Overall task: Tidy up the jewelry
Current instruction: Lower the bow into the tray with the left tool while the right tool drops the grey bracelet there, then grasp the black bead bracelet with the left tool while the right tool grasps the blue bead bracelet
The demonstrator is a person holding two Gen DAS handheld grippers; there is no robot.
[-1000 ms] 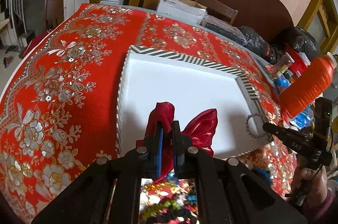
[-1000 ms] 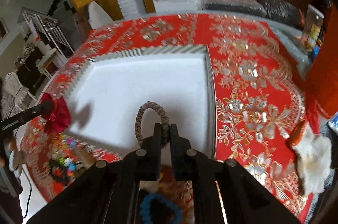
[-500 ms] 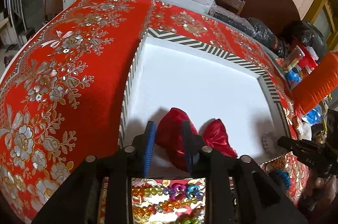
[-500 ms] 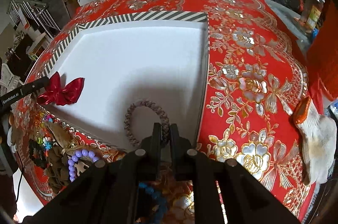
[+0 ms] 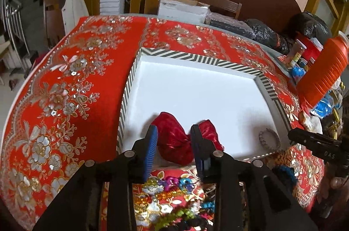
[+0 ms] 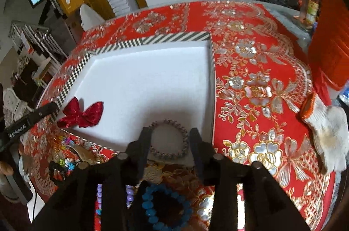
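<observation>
Both the left gripper (image 5: 173, 147) and right gripper (image 6: 169, 145) gape empty, the red bow (image 5: 181, 143) and braided bracelet (image 6: 169, 139) lying in the tray (image 6: 152, 38) between their fingers, while bead pieces (image 6: 162, 207) beneath them await sorting.

A red tablecloth (image 6: 257, 69) with silver and gold flowers serves as landmark: on its right edge lie a white knitted glove (image 6: 325, 122) and a ribbed orange plastic bottle (image 5: 320, 72); behind it, a white cardboard box (image 5: 183, 9).
</observation>
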